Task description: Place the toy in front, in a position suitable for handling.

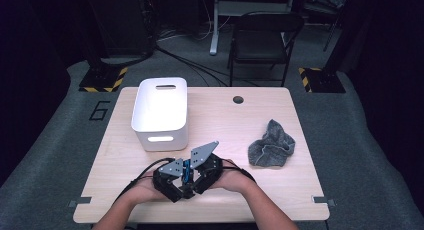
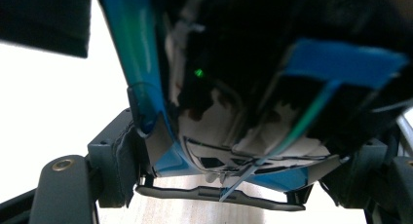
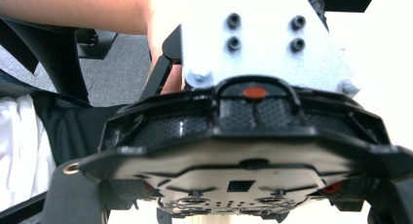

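Grippers pressed together at table's near edge — left gripper (image 1: 176,182) and right gripper (image 1: 206,170) face each other, bodies touching; jaw state unclear on both — grey cloth (image 1: 271,144) lies right, white bin (image 1: 161,112) behind

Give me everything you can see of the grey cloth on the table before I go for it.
The grey cloth is a crumpled, soft-looking piece of fabric, bunched into an uneven heap with folds and one corner peaking toward the far edge. It lies on the right part of the light wooden table, apart from the white bin. Nothing touches it; both grippers sit together near the front edge, to its left.
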Demonstrator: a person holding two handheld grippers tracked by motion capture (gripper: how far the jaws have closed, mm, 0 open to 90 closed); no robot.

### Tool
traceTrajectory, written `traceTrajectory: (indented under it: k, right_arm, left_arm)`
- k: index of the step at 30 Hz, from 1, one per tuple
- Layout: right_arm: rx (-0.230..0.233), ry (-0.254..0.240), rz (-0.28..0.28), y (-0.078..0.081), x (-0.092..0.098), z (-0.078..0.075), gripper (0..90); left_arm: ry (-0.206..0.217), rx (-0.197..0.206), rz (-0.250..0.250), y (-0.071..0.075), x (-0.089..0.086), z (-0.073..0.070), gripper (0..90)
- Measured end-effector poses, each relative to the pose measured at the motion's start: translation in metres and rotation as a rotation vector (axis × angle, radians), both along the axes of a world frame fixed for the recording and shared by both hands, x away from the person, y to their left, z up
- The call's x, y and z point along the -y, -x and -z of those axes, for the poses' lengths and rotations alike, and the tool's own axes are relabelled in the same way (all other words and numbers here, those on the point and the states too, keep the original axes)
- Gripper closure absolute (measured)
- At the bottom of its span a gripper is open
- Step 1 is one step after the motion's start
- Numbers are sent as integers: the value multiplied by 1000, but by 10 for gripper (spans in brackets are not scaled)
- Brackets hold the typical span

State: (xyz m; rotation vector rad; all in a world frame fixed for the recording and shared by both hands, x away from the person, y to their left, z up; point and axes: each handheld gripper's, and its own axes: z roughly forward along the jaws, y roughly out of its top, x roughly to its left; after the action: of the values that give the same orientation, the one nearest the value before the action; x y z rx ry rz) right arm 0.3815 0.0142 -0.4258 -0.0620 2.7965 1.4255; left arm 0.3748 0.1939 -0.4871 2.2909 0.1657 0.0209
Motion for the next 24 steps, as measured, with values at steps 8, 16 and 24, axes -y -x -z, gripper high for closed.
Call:
traceTrajectory:
  k: [8,16,24]
  right_arm:
    - [-30,5,-4,-2,1,1,240]
    - [-39,-8,-6,-5,2,1,238]
    - [-49,-1,5,-7,4,2,230]
  left_arm:
    - [-19,30,17,2,0,-2,239]
    - [-18,50,8,3,-1,-4,246]
    - [-27,48,3,3,-2,-4,248]
